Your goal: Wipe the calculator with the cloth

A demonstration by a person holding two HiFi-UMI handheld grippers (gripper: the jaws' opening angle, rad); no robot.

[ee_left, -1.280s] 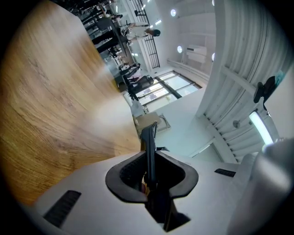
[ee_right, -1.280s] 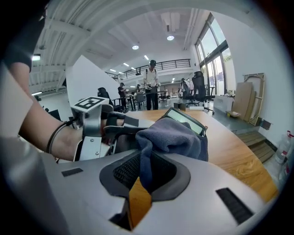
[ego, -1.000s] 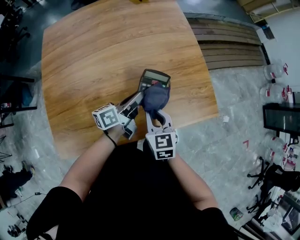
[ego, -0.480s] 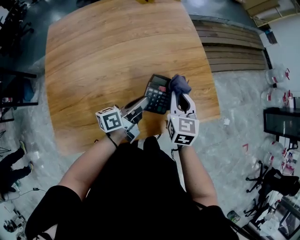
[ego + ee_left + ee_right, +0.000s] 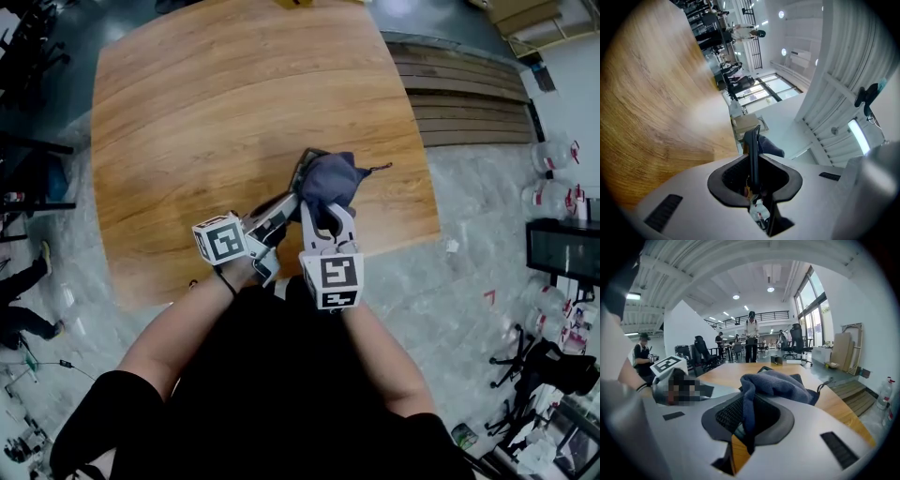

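Note:
In the head view a dark blue cloth [image 5: 330, 178] lies bunched over the black calculator [image 5: 300, 172], of which only a thin left edge shows. My right gripper [image 5: 328, 214] is shut on the cloth's near end. My left gripper [image 5: 289, 204] reaches in from the left and is shut on the calculator's near edge, holding it above the wooden table [image 5: 187, 112]. The left gripper view shows the calculator [image 5: 752, 150] edge-on between the jaws of the left gripper [image 5: 753, 174], with the cloth [image 5: 769, 147] behind it. In the right gripper view the cloth [image 5: 776, 384] is pinched in the right gripper [image 5: 747, 423].
The table's near right corner [image 5: 427, 225] is close to both grippers, with grey floor beyond. Wooden slats [image 5: 459, 84] lie on the floor to the right, and plastic bottles [image 5: 548, 145] stand further right. People [image 5: 751, 336] and office chairs stand far off.
Half a second ago the right gripper held the cloth off to the calculator's right, leaving the keys bare. It has swept back left and the cloth covers the calculator again. The left gripper stayed put.

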